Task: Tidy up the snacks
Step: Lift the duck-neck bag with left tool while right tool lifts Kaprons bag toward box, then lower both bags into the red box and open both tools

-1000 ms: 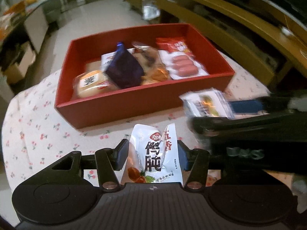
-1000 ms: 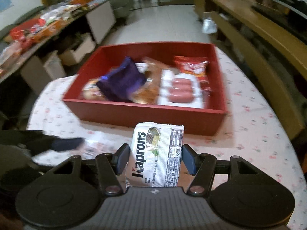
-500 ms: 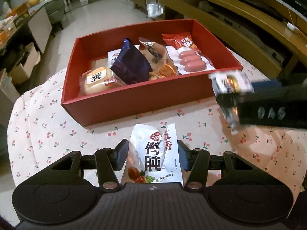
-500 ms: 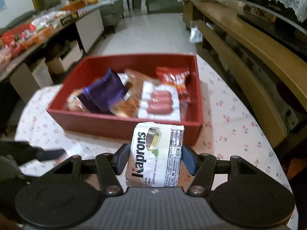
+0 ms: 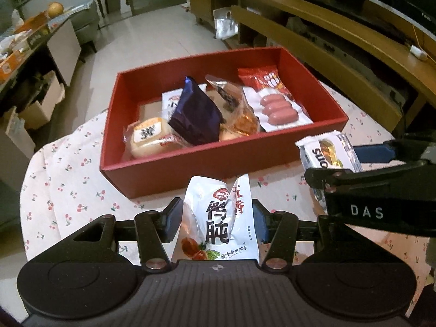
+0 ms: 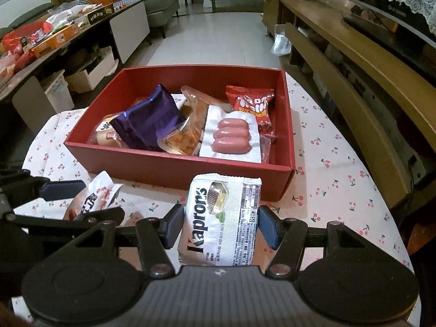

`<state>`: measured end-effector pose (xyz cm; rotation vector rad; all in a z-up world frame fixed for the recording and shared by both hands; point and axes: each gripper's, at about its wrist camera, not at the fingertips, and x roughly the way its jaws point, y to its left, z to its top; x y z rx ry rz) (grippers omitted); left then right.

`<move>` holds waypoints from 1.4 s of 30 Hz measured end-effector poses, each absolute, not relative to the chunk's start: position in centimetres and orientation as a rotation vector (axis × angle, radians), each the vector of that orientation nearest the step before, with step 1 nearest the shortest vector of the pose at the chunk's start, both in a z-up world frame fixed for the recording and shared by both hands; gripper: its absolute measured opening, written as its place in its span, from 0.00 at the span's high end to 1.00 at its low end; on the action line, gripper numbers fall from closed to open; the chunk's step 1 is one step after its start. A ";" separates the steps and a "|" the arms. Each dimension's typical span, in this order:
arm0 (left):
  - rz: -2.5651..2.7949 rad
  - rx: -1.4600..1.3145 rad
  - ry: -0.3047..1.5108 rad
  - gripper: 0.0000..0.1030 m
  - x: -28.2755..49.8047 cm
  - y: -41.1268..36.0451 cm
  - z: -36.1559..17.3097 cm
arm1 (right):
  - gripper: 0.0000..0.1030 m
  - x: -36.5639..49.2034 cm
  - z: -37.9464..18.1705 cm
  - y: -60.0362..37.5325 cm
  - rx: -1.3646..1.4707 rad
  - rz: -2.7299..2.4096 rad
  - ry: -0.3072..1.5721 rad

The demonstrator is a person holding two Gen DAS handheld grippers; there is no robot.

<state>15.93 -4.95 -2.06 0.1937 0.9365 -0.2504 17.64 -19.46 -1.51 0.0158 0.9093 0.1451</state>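
Note:
My left gripper (image 5: 216, 218) is shut on a white snack pouch with Chinese print (image 5: 220, 223), held above the cherry-print tablecloth in front of the red box (image 5: 190, 169). My right gripper (image 6: 220, 223) is shut on a silver Kaprons packet (image 6: 223, 218), held in front of the red box's (image 6: 174, 169) near right corner. The box holds a purple bag (image 5: 196, 117), a sausage pack (image 5: 278, 109), a red packet (image 5: 261, 77), a round cake (image 5: 150, 137) and other wrapped snacks. The right gripper with the Kaprons packet (image 5: 329, 152) shows in the left wrist view; the left gripper with its pouch (image 6: 92, 199) shows in the right wrist view.
The table has a white cherry-print cloth (image 6: 335, 169). A long wooden bench (image 6: 368, 62) runs along the right. A cluttered counter (image 6: 54, 35) with boxes stands at the left. Tiled floor (image 6: 212, 35) lies beyond the table.
Both grippers have risen and pulled back from the box, each still holding its packet. The right gripper has shifted right in the left wrist view. The box contents are unchanged.

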 end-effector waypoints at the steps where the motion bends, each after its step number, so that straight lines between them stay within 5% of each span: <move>1: -0.248 0.188 0.932 0.41 16.0 -4.8 -1.9 | 0.33 17.7 -1.5 -19.4 0.016 0.146 0.908; 42: -0.151 0.136 0.836 0.41 24.5 -4.7 0.7 | 0.33 26.3 1.0 -20.5 0.114 0.095 0.810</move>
